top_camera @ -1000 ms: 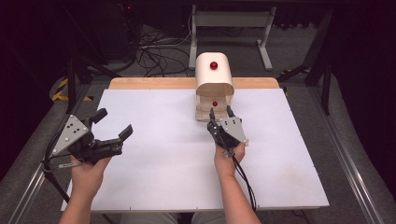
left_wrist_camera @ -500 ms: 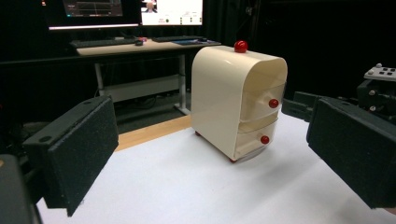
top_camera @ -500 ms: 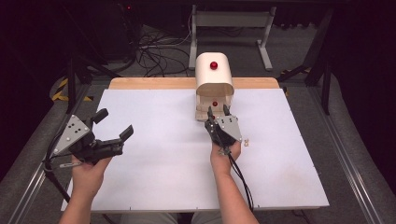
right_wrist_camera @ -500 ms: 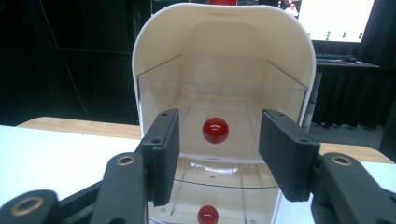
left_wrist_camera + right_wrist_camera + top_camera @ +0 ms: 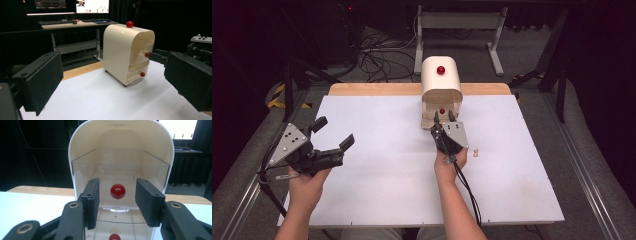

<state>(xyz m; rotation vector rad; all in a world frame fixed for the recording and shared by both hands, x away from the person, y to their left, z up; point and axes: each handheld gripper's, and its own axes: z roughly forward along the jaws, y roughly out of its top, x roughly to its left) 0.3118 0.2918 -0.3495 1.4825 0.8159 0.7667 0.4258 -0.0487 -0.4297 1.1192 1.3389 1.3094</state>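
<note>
I have the right tool (image 5: 117, 195) lined up at the front of the small cream drawer cabinet (image 5: 441, 82), which stands at the far middle of the tabletop (image 5: 377, 200). Its jaws sit partly open on either side of the upper drawer's red knob (image 5: 117, 191), not touching it, I judge ready to close and pull. My left tool (image 5: 324, 142) hangs spread wide and empty, well clear at the left.

Lab, monitors (image 5: 67, 5), tangled cables (image 5: 379, 50), dark curtains (image 5: 35, 152)
</note>
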